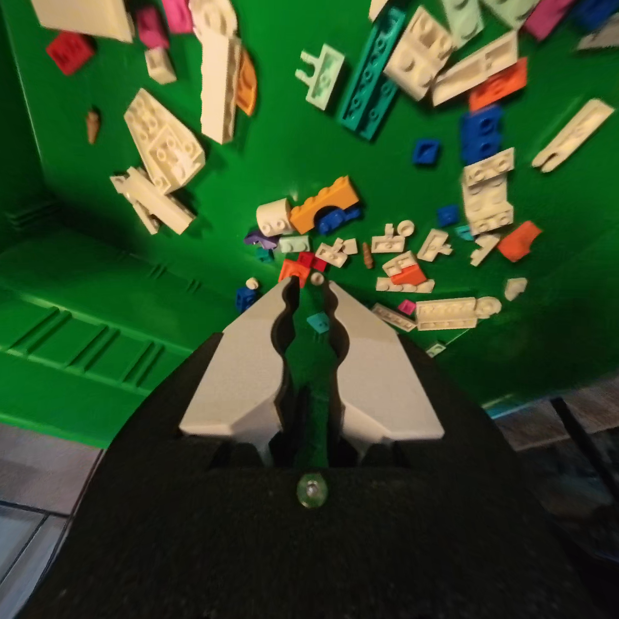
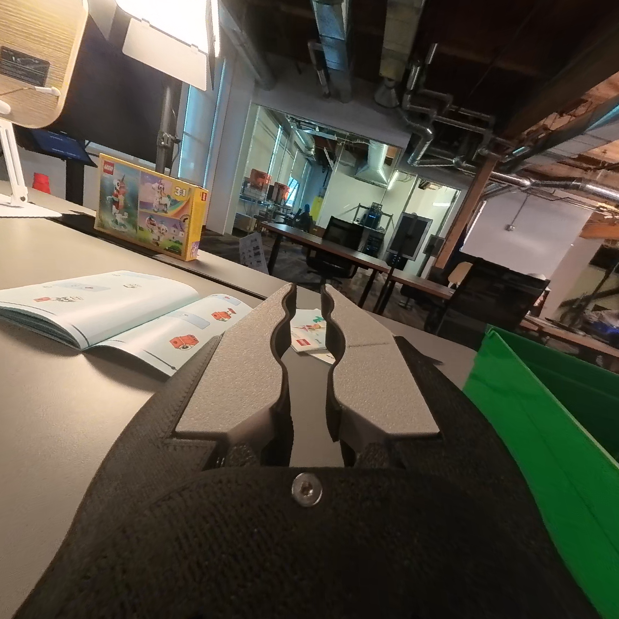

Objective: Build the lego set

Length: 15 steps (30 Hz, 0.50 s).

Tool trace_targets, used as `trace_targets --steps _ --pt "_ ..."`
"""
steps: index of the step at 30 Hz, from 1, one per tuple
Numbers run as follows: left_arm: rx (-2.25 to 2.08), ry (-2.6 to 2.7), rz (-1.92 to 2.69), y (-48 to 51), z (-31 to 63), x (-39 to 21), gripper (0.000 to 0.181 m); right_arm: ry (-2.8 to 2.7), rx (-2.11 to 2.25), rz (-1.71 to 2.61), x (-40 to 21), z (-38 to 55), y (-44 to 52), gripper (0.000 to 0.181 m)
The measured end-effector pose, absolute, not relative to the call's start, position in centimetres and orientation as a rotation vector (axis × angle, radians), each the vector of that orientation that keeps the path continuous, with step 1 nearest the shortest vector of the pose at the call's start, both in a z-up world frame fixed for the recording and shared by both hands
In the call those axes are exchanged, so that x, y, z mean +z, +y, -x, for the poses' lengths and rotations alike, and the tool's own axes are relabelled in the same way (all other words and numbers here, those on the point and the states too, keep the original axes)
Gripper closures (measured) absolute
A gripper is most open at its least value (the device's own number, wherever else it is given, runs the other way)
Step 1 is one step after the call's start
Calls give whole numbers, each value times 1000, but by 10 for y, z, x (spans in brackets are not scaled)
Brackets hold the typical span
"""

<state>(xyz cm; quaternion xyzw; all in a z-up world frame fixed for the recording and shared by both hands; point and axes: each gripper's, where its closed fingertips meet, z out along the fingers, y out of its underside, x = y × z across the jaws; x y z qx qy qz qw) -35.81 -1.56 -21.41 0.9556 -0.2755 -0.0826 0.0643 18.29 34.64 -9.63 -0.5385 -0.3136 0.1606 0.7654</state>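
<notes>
Down inside the green bin [image 1: 83, 335], the left gripper [image 1: 310, 284] hangs over a big scatter of lego pieces [image 1: 335, 201], and its two fingers are a little apart with nothing between them. Its left tip is right beside a small orange-red piece [image 1: 292, 268] and a tiny white round stud [image 1: 316, 277], but the picture is too blurry to tell if it touches them. A small teal piece [image 1: 318, 321] shows on the bin floor in the gap between the fingers. Near the middle of the floor lies an orange arch brick [image 1: 323, 204] with a blue part [image 1: 335, 217] half hidden under it. Pieces at the far end of the bin are cut off by the picture's top edge (and smeared too). Over on the grey table [image 2: 50, 418], the right gripper [image 2: 308, 289] sits low with its fingers also a little apart and empty. An open instruction booklet [image 2: 110, 311] lies on the table to its left, partly hidden by the gripper. A small paper leaflet [image 2: 308, 331] peeks through the gap. The yellow lego box [image 2: 150, 207] stands at the far edge of the table. A wall of the bin shows at the right.
</notes>
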Motion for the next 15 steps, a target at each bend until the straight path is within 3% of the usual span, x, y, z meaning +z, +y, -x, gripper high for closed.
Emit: trace_targets --steps 15 --pt "-263 -810 -2903 -10 367 -219 161 -671 357 1176 -96 -184 348 169"
